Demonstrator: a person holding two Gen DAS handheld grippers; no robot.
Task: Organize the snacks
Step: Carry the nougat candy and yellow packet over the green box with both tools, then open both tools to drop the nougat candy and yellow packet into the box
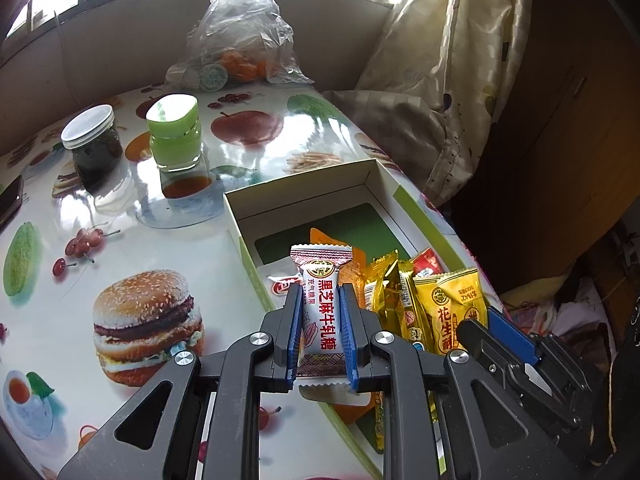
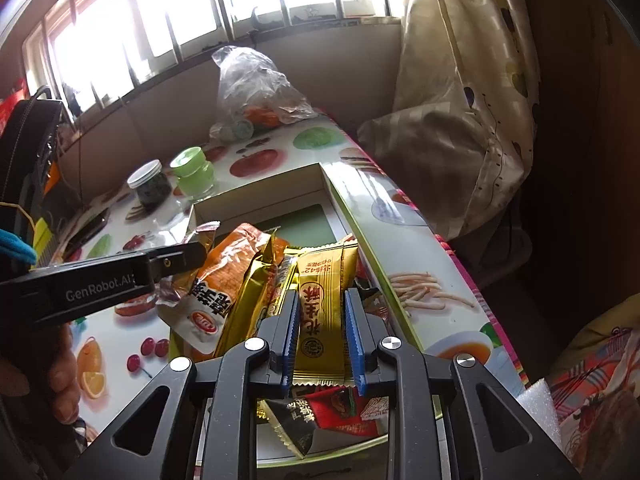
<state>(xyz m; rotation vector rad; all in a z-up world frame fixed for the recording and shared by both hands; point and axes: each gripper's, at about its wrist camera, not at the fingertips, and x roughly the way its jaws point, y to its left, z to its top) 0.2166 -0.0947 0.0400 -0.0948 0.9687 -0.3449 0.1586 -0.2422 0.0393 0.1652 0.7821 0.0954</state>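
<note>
An open white cardboard box (image 1: 304, 184) with a green floor stands on the table and holds several snack packets. My left gripper (image 1: 321, 294) is shut on a white and red nougat packet (image 1: 322, 312), held upright over the box's near left wall. My right gripper (image 2: 321, 300) is shut on a gold peanut-candy packet (image 2: 324, 320) above the pile in the box (image 2: 256, 196). The same gold packet (image 1: 456, 308) and the right gripper's fingers (image 1: 508, 332) show at the right of the left wrist view. An orange packet (image 2: 224, 276) and gold wrappers (image 2: 252, 300) lie in the box. The left gripper's arm (image 2: 100, 284) crosses the left side.
A dark jar with a white lid (image 1: 94, 140) and a green-lidded jar (image 1: 176, 132) stand on the fruit-print tablecloth (image 1: 120, 248). A clear plastic bag with oranges (image 1: 240, 36) sits by the far wall. A phone (image 1: 10, 200) lies at left. A curtain (image 1: 452, 80) hangs at right.
</note>
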